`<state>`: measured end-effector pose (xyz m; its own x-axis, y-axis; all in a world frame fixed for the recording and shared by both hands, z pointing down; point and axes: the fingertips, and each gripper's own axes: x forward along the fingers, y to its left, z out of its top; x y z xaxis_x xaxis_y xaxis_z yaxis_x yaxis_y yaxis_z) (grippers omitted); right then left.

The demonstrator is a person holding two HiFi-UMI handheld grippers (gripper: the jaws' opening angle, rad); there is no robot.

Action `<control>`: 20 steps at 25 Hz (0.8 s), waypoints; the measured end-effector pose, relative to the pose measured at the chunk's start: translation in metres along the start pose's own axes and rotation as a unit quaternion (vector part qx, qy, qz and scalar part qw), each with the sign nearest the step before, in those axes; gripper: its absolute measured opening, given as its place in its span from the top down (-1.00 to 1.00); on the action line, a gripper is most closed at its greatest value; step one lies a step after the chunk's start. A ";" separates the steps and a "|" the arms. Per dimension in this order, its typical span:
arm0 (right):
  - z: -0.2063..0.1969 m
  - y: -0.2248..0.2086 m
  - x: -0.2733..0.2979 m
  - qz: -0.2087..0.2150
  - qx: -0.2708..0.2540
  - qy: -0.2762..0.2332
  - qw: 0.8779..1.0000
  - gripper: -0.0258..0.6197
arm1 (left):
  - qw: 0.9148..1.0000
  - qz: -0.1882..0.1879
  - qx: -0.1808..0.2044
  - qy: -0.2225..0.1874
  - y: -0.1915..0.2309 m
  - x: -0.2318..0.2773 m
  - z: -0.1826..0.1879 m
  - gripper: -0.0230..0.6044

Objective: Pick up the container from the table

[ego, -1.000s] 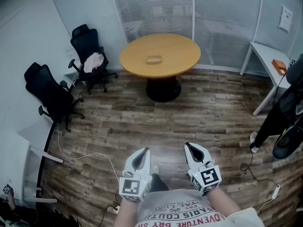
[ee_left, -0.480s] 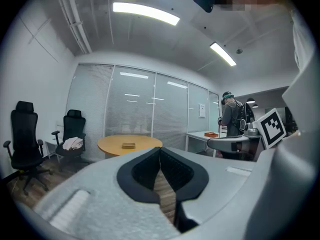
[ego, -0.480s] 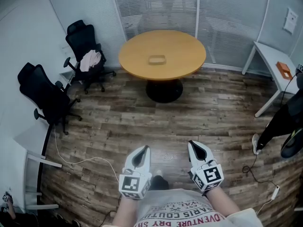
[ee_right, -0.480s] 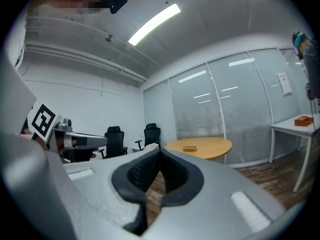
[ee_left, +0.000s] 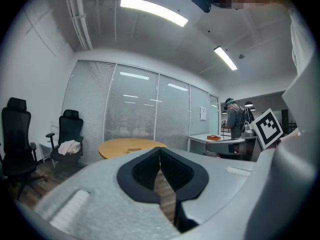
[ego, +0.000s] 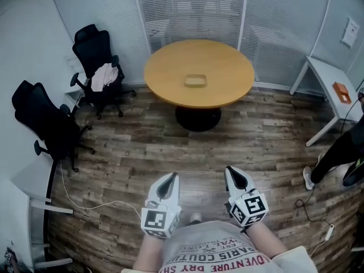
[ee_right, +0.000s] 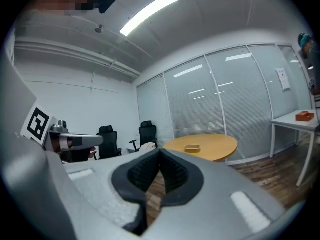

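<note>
Holding both grippers low and side by side over the wood floor [ego: 142, 147], right in front of the body. The left gripper [ego: 169, 178] has its fingers [ee_left: 142, 173] pressed together with nothing between them. Same deal with the right gripper [ego: 232, 170]: tips closed on each other, empty. The container [ego: 195, 81] is a small tan tray-looking thing sitting near the middle of the round counter [ego: 165, 84], well apart from both grippers, over by the glass wall with the blinds. One black chair [ego: 94, 50] left of the counter has a light cloth [ego: 104, 75] dumped on its seat, and a second chair [ego: 42, 121] stands nearer the camera. The white desk [ego: 327, 75] at the right edge has an orange thing [ego: 342, 92] on it.
</note>
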<state>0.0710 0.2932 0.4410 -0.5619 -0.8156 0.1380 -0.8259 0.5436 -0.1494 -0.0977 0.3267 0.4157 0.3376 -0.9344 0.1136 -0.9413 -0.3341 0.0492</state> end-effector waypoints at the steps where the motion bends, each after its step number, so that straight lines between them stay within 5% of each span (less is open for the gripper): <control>1: 0.001 0.003 0.009 0.000 -0.001 0.000 1.000 0.91 | 1.000 0.000 0.000 -0.001 0.009 0.003 0.002 0.90; 10: -0.008 -0.001 0.068 -0.002 0.005 0.015 1.000 0.92 | 1.000 0.002 -0.012 0.010 0.050 0.034 -0.010 0.90; 20: 0.008 -0.063 0.156 0.011 0.002 0.011 1.000 0.91 | 1.000 0.030 -0.005 0.005 0.084 0.125 0.002 0.90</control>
<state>0.0361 0.1302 0.4639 -0.5815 -0.7986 0.1551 -0.8127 0.5613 -0.1564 -0.1347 0.1814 0.4323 0.2809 -0.9514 0.1265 -0.9596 -0.2765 0.0520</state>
